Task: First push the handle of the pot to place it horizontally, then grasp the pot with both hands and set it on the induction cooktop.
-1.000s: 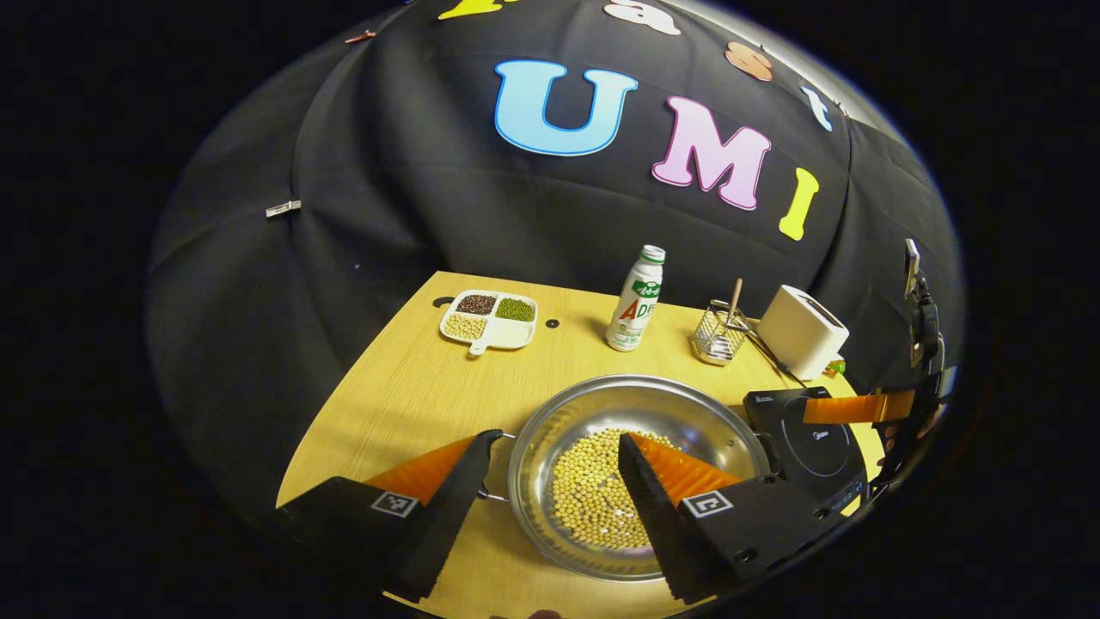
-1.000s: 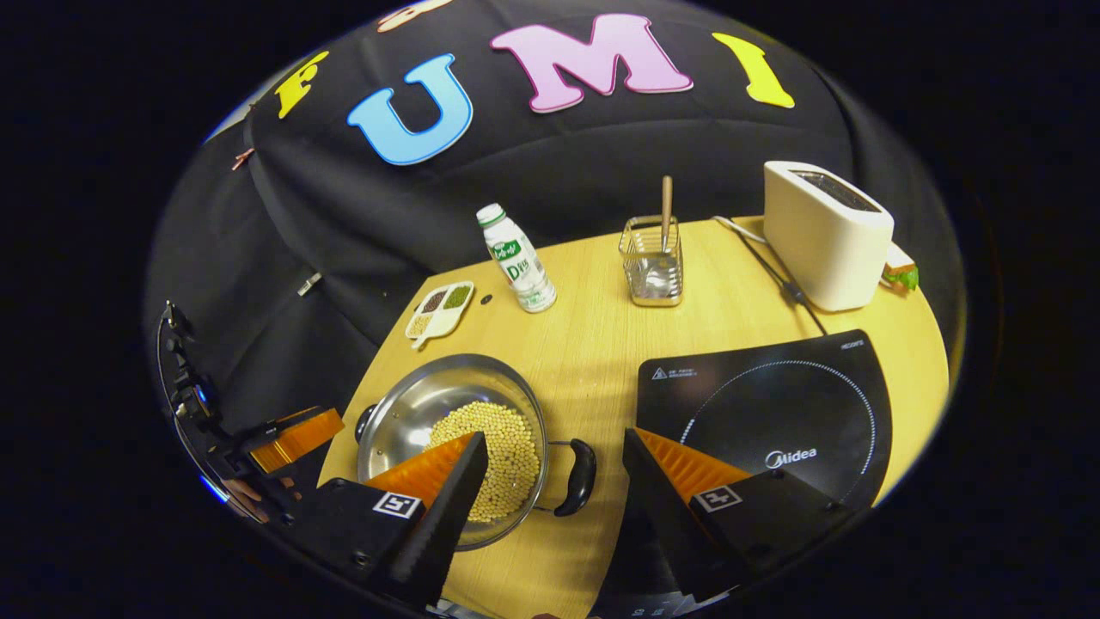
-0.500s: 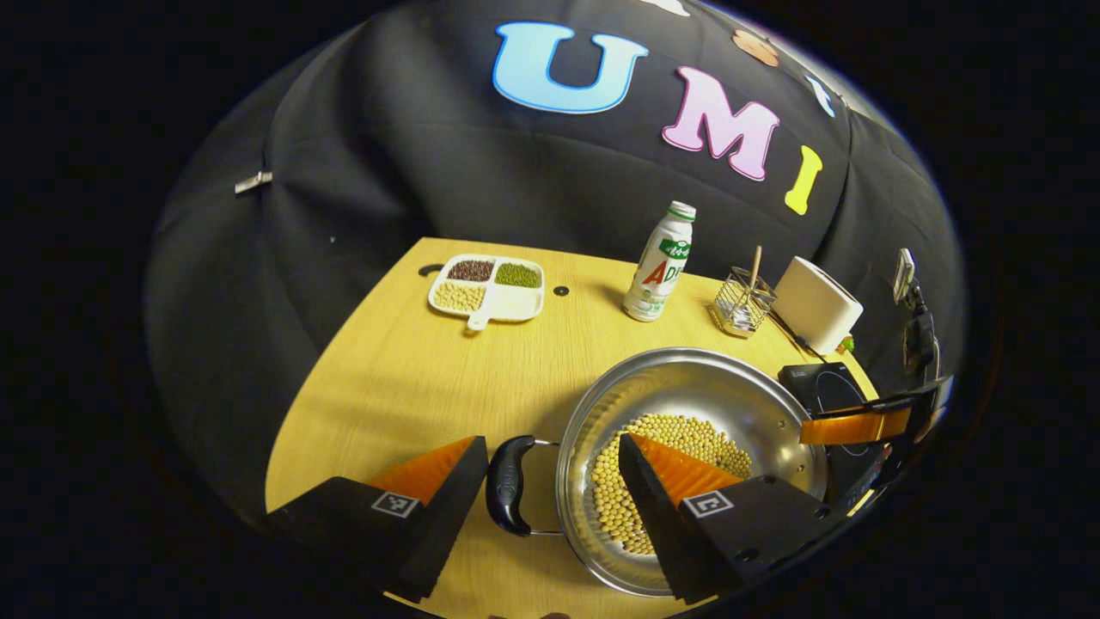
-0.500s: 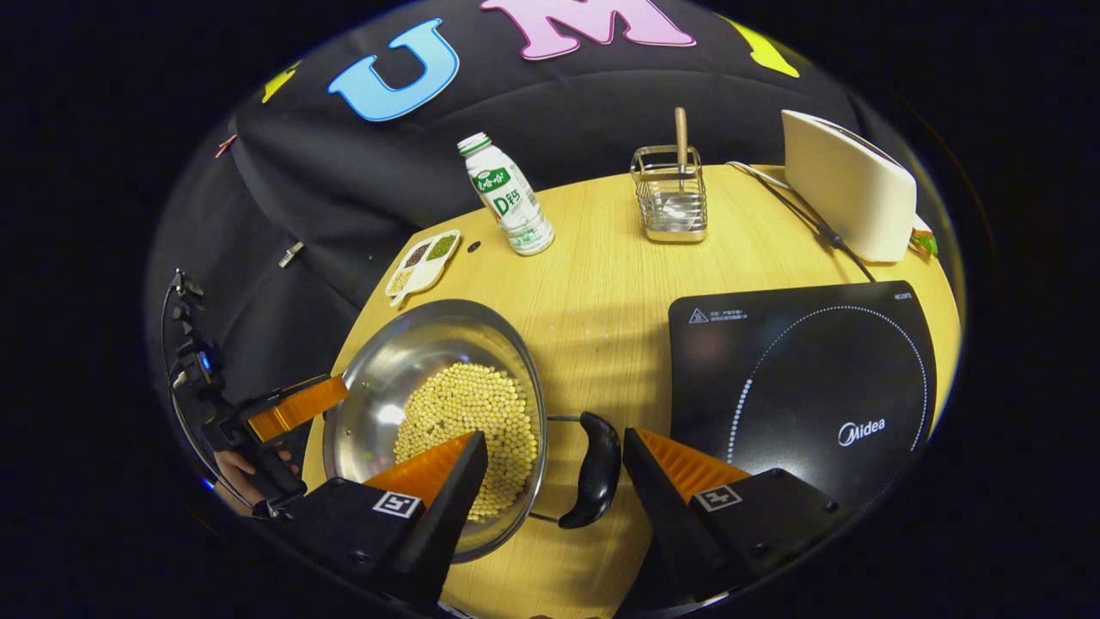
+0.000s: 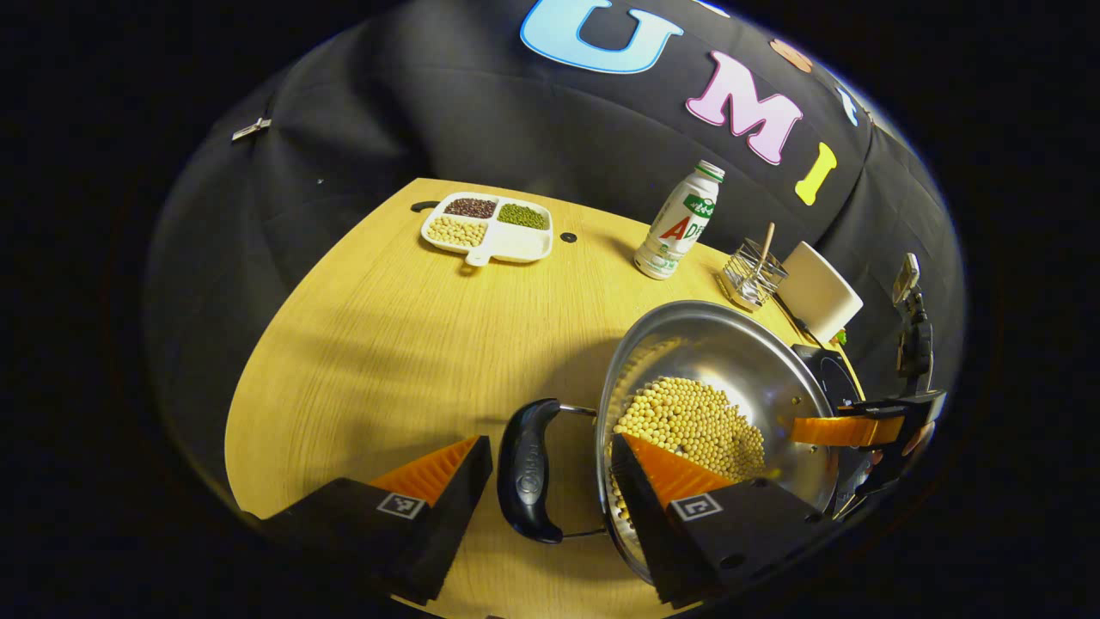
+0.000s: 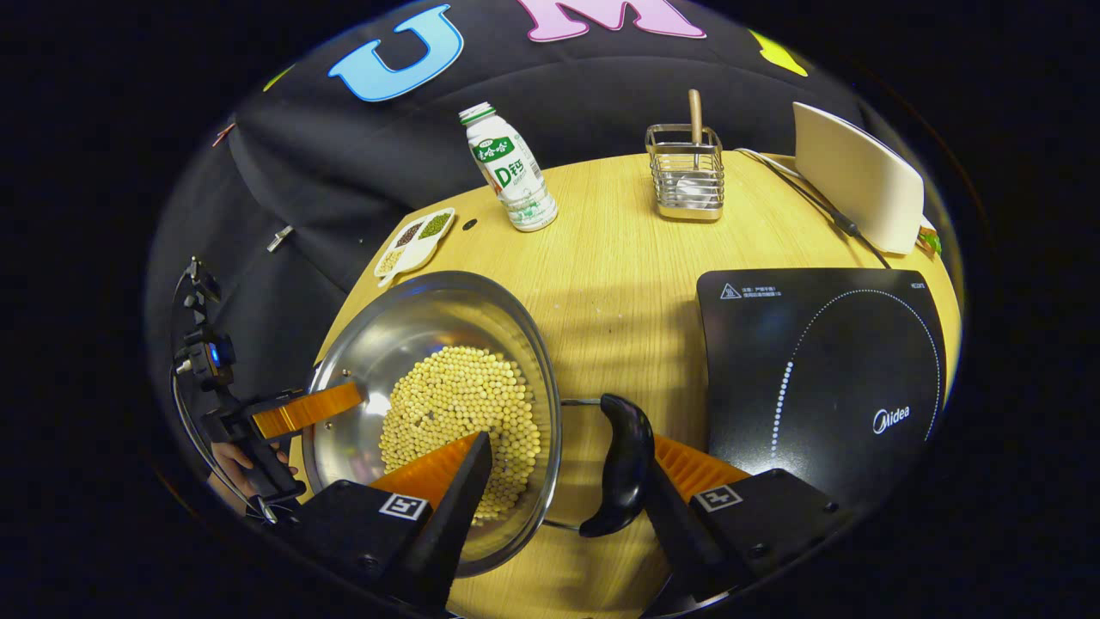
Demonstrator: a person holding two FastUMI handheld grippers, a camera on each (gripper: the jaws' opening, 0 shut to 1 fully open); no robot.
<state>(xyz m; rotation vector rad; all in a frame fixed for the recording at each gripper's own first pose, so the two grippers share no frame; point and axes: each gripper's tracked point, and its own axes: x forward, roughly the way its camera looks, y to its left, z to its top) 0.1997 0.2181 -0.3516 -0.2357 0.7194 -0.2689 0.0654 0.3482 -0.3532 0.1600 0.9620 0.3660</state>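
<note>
Left gripper (image 5: 550, 468): fingers spread wide, straddling the pot's near-left handle (image 5: 526, 471), neither finger (image 5: 447, 481) pressing on it. Handle lies in the gap, closer to the left-hand finger; the other finger reaches over the pot's rim, above the beans.

Right gripper (image 6: 563, 477): fingers also spread, straddling the pot's other handle (image 6: 620, 464). Handle touching or just against the right-hand finger (image 6: 696, 481); cannot tell whether pressed. Left-hand finger over the rim, above the beans.

Pot (image 5: 730, 344), steel and wide, on the wooden table (image 5: 387, 327), holding a heap of pale yellow beans (image 5: 692, 421). Still on bare table, not on the cooktop.

From the left gripper view: pot fills the right side, cooktop (image 5: 829, 378) barely peeking out behind it at the far right, with the right gripper seen from outside beyond the pot's far rim.

From the right gripper view: pot (image 6: 412, 344) at the left, cooktop (image 6: 825, 370) shown in full, flat and black, just right of the pot with a strip of table between. Left gripper (image 6: 301, 411) seen from outside at the pot's left rim, a hand (image 6: 245, 460) below it.

Farther back on the table: divided dish of beans (image 5: 488, 228) far left, white bottle (image 5: 679, 222), wire holder with a wooden stick (image 6: 686, 168), white toaster (image 6: 859, 176) far right with its cord trailing.
</note>
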